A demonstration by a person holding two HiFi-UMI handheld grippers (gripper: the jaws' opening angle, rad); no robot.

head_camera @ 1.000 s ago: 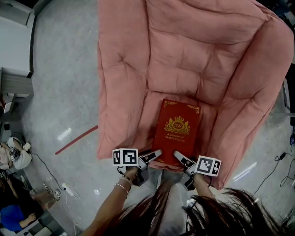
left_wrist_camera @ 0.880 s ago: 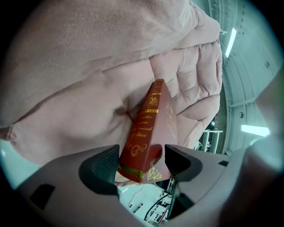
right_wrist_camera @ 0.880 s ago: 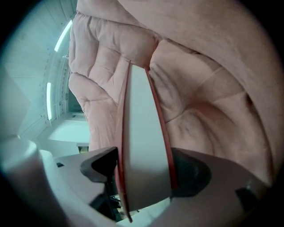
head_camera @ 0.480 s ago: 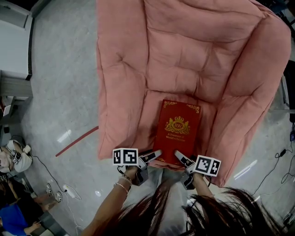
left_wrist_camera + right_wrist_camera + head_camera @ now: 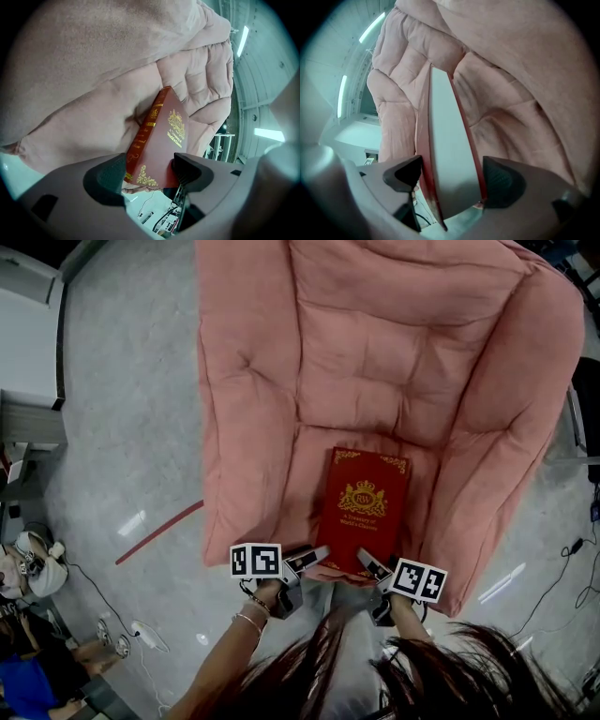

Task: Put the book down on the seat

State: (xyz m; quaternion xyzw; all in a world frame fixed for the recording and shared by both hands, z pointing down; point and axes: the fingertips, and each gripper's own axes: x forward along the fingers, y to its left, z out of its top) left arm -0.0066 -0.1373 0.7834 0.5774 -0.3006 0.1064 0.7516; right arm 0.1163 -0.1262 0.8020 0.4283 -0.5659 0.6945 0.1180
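Observation:
The red book (image 5: 361, 507) with gold crest lies flat on the front of the pink armchair's seat (image 5: 309, 456), its near edge over the seat's front. My left gripper (image 5: 317, 555) holds the book's near left corner; in the left gripper view the book (image 5: 161, 140) sits between the pads of the left gripper (image 5: 150, 176), which press on it. My right gripper (image 5: 366, 561) is at the near right corner. In the right gripper view the book's page edge (image 5: 450, 154) stands between the jaws of the right gripper (image 5: 452, 176), which are opening.
The armchair's thick padded arms (image 5: 248, 427) and back (image 5: 403, 306) rise round the seat. A grey polished floor (image 5: 131, 409) surrounds it, with a red strip (image 5: 159, 532) at the left, cables (image 5: 103, 596), and white furniture (image 5: 28, 296) at far left.
The book stays where it lay on the seat. Both grippers remain at its near corners, the right one shifted only slightly.

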